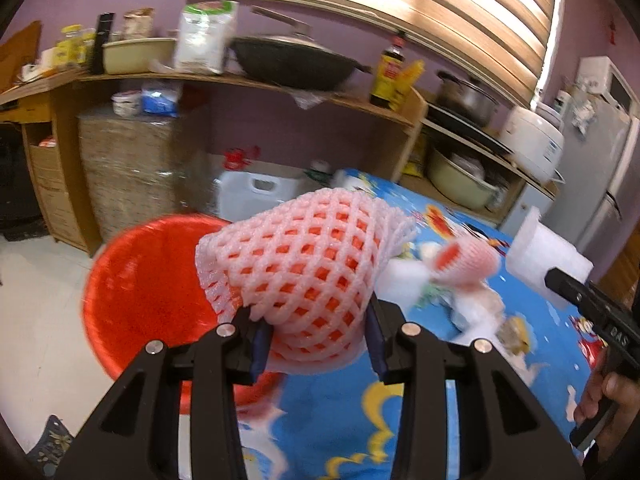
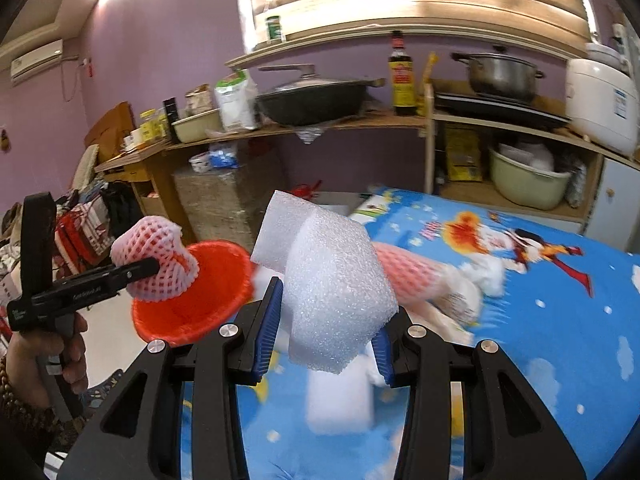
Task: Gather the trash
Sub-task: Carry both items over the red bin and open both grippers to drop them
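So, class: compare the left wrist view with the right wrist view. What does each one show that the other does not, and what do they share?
Only the left wrist view shows the fridge at far right and the white jerrycan behind the red basin.

Only the right wrist view shows the air conditioner high on the wall and the hand holding the left gripper.

Both show the pink foam net in the left gripper, the white foam block in the right gripper, the wok and the blue cartoon tablecloth.

Red bin (image 1: pixel 160 292) gapes open beside table (image 1: pixel 400 412) — foam scraps (image 2: pixel 340 404) crowd tabletop.
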`<state>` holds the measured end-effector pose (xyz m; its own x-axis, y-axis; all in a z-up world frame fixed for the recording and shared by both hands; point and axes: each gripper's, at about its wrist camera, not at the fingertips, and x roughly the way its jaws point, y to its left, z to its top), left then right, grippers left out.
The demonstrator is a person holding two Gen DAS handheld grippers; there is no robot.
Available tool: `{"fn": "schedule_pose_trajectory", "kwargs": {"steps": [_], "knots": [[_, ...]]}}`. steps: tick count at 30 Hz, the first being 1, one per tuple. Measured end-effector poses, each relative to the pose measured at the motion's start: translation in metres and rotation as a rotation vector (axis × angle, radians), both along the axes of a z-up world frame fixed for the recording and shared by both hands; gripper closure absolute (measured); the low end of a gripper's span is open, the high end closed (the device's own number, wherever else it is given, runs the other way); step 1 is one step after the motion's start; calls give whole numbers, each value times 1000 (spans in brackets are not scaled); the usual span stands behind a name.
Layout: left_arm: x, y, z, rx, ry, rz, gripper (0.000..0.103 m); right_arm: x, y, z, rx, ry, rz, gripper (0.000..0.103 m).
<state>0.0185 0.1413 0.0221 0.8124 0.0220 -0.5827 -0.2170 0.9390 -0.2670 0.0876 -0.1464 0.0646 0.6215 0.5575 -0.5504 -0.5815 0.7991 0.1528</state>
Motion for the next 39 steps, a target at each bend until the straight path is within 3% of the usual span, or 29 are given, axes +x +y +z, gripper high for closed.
{"fn": "schedule_pose_trajectory", "kwargs": {"steps": [13, 27, 30, 32, 37, 39], "knots": [[-11, 80, 7, -4, 6, 159, 62, 5, 115, -5, 6, 9, 162, 62], [-22, 115, -6, -26, 34, 247, 60, 18, 207, -27, -36, 51, 291, 61], [-23, 121, -6, -30, 30, 256, 55, 21, 218, -31, -47, 55, 312, 52], [-24, 124, -6, -34, 27, 264, 47, 23, 225, -34, -50, 59, 318, 37], [-28, 130, -7, -32, 30, 287, 35, 27, 224, -36, -44, 63, 306, 29], [-27, 131, -8, -32, 34, 285, 34, 28, 219, -35, -38, 63, 295, 29]]}}
